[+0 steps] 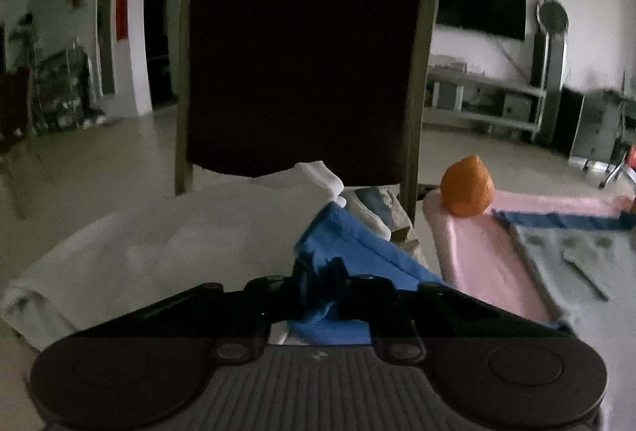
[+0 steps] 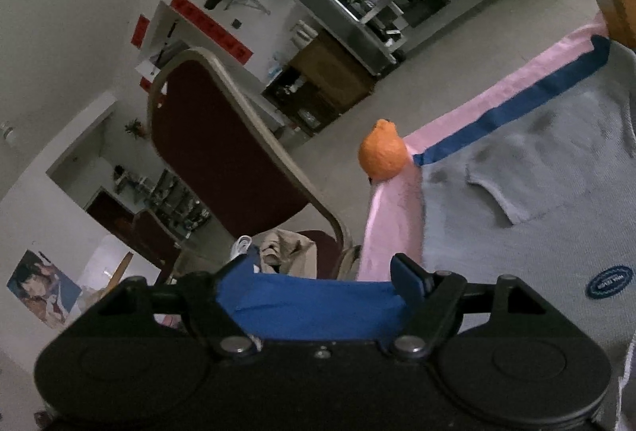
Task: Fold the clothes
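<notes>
A blue garment (image 1: 349,252) is bunched between the fingers of my left gripper (image 1: 322,284), which is shut on it above a pile of white cloth (image 1: 167,252). In the right wrist view the same blue garment (image 2: 310,303) stretches flat across my right gripper (image 2: 314,284), whose fingers stand wide apart with the cloth lying between them; a blue pad (image 2: 407,282) shows on the right finger. A grey garment (image 2: 536,192) with a round blue logo patch (image 2: 609,282) lies spread on the pink table cover (image 2: 391,216).
A dark red chair (image 1: 306,53) with a beige frame stands right in front, with beige and white clothes (image 1: 377,208) piled on its seat. An orange round object (image 1: 468,190) sits at the pink table's corner (image 1: 469,244). A blue tape strip (image 1: 564,220) runs along the table.
</notes>
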Tool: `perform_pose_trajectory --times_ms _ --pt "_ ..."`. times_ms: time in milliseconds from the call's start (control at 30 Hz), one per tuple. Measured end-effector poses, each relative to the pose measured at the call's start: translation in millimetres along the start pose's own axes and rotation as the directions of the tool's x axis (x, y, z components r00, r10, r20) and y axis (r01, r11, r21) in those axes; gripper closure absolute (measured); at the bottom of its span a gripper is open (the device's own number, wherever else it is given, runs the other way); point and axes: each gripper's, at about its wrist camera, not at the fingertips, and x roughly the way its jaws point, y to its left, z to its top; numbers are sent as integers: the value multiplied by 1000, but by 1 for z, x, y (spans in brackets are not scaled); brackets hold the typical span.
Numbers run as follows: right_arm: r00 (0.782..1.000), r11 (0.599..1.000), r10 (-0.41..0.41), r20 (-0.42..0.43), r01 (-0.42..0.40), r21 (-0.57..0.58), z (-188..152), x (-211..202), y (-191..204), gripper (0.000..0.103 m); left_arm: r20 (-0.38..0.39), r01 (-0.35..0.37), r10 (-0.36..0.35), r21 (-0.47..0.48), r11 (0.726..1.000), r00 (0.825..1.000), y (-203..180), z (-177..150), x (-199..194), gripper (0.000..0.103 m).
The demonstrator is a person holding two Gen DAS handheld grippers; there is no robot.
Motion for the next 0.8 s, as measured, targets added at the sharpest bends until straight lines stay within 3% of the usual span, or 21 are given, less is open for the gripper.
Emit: perform_pose_trajectory --times_ms 200,400,600,800 --pt "999 998 4 36 -6 58 9 -28 -28 28 35 -42 40 61 997 999 -48 24 -43 94" --pt "995 988 -43 94 29 149 32 -78 -81 28 79 -23 16 89 996 997 -138 69 -92 94" --pt "980 972 -113 162 75 223 60 -120 -156 28 70 110 -115 66 992 991 -246 97 -117 94" --pt "956 920 -191 222 95 380 63 -161 -231 28 11 264 -264 54 963 964 -362 103 -108 94"
